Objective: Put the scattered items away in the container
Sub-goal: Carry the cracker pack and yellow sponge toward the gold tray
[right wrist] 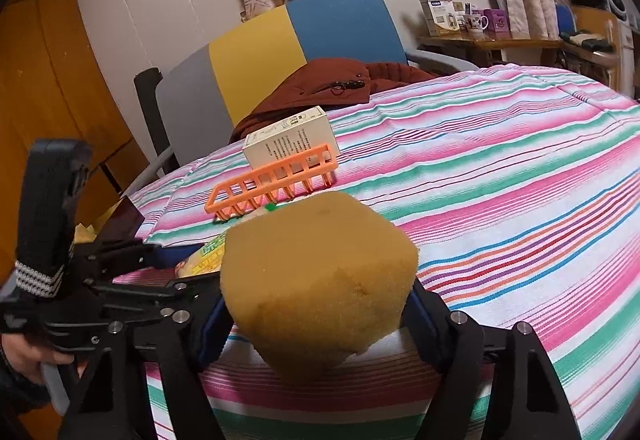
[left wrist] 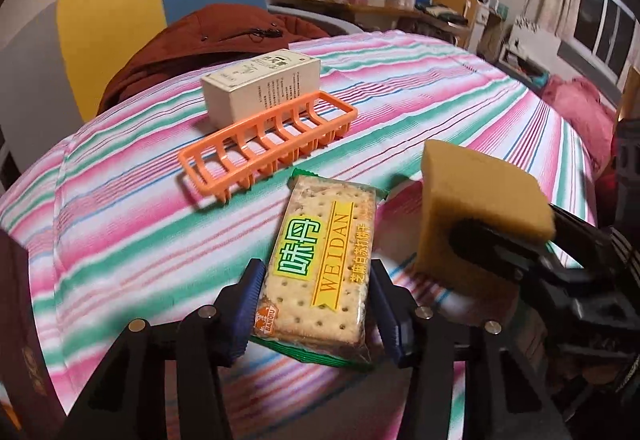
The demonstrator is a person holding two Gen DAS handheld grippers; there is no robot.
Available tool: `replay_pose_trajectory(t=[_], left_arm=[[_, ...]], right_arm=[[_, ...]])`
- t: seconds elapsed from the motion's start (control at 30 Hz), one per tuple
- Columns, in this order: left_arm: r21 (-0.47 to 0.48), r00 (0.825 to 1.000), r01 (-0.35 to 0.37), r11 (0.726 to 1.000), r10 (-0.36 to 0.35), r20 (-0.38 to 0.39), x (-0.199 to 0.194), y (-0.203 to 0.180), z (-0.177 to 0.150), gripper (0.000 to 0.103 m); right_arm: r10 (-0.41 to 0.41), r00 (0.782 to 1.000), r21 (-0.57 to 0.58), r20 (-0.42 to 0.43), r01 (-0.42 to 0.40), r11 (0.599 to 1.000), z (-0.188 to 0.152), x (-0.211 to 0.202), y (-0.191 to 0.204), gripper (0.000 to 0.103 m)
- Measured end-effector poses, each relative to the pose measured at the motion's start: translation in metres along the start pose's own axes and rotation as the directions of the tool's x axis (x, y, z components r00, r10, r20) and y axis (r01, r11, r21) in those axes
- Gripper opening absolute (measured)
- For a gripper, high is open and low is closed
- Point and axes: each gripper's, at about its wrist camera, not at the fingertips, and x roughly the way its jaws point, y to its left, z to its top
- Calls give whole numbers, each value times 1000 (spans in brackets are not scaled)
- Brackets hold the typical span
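Striped bedspread [left wrist: 440, 87], both grippers angled down over it.
Left gripper [left wrist: 316, 304] pinches the cracker packet [left wrist: 320, 264] — right gripper [right wrist: 316, 316] squeezes the sponge [right wrist: 320, 280]; orange basket [left wrist: 268, 143] lies beyond the fingertips.

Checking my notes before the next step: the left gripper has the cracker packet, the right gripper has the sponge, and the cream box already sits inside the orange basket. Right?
Not quite. The cream box stands behind the orange basket, not inside it; the left wrist view shows the basket empty. The left gripper has the cracker packet, and the right gripper has the sponge.
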Motion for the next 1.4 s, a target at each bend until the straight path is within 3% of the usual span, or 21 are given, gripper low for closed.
replay_pose_trajectory(t=[0.3,0.57,0.83,1.1,1.4], left_arm=[[-53,998,-9,999,13,69,-26,6,-33,52],[-87,993,7,996,3,120,-64,20,-57,51],[-112,975,-28,993,52,217,-122,42,-77,51],[-206,955,-84,975,138,264,-163,84,-102,51],[-339,915,-152,928,262,306,-209,146,-128,51]], right_arm=[[-37,999,-28,-6,37,999,0,1,6,75],[-142,990,-102,21,143,984,-4,-8,33,74],[-64,996,-77,61,69,995,-10,-26,71,74],[5,999,-155,48,2,988,-12,-26,129,74],[127,991,-224,30,-117,967,-7,-18,194,74]])
